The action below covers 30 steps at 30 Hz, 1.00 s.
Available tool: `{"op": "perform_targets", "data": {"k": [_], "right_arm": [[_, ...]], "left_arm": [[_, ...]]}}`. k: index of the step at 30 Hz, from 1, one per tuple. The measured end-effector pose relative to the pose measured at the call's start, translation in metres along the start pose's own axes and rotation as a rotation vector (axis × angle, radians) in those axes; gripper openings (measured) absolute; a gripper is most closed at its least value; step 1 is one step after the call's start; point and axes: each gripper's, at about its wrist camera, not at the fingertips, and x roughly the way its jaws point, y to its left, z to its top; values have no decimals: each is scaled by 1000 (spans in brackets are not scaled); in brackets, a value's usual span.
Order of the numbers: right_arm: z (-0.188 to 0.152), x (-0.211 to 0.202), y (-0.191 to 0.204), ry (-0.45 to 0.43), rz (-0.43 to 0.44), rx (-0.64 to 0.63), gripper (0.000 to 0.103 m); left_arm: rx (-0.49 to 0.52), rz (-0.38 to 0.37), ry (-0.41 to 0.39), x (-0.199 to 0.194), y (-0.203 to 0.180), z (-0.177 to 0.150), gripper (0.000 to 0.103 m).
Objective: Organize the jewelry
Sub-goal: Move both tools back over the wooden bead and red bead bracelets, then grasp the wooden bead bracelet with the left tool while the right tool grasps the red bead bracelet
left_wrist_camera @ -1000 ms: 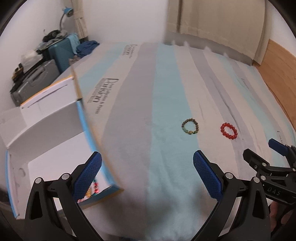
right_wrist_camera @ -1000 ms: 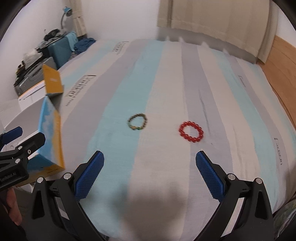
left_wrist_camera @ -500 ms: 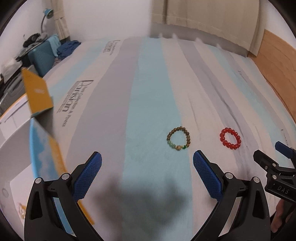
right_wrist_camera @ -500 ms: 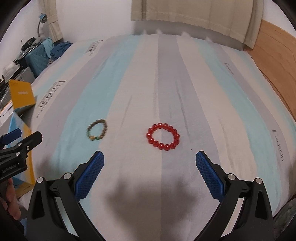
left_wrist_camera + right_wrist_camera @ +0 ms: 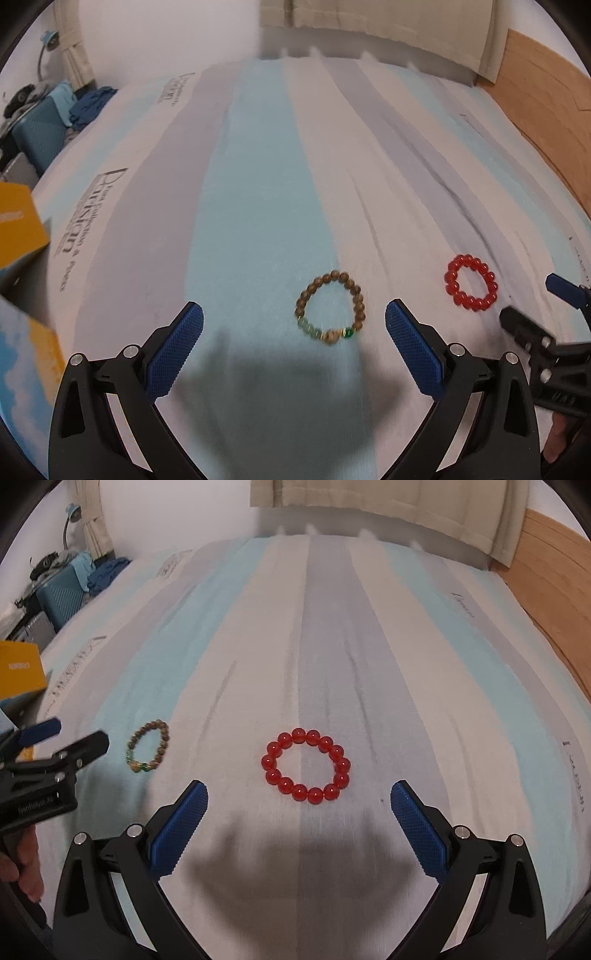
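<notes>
Two bracelets lie loose on the striped bed (image 5: 332,627), neither yet picked up. The left gripper (image 5: 293,328) hangs above the brown bead bracelet (image 5: 330,308), its blue fingers (image 5: 175,350) spread wide and empty; the bracelet sits between them, toward the 1 o'clock side of the gap. The right gripper (image 5: 299,808) is likewise spread wide and empty, with the red bead bracelet (image 5: 306,765) just ahead at 12 o'clock, well centred between its fingers (image 5: 417,830). In the right wrist view the brown bracelet lies at 9 o'clock of the red one, well apart from it.

An orange and blue box (image 5: 18,229) stands at the bed's edge, at 9 o'clock in the left wrist view (probably the destination; its interior is not visible here). Judged from this layout, both grasps and both placements remain to be done; each gripper appears lined up for a descent onto its own bracelet.
</notes>
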Motion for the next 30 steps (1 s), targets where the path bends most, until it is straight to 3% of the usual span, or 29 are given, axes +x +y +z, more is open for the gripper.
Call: {"op": "perform_targets", "data": {"k": [4, 11, 18, 27, 30], "right_arm": [[7, 15, 1, 12, -6, -29, 95], [11, 39, -1, 50, 11, -26, 94], [11, 66, 0, 133, 35, -24, 80], [11, 82, 1, 178, 18, -16, 68], [11, 82, 0, 179, 26, -6, 62]], "left_arm": [[51, 11, 2, 17, -7, 11, 96], [37, -11, 40, 46, -10, 13, 94], [47, -22, 76, 73, -17, 6, 91], [57, -47, 102, 92, -9, -1, 89], [57, -52, 104, 91, -10, -1, 84]]}}
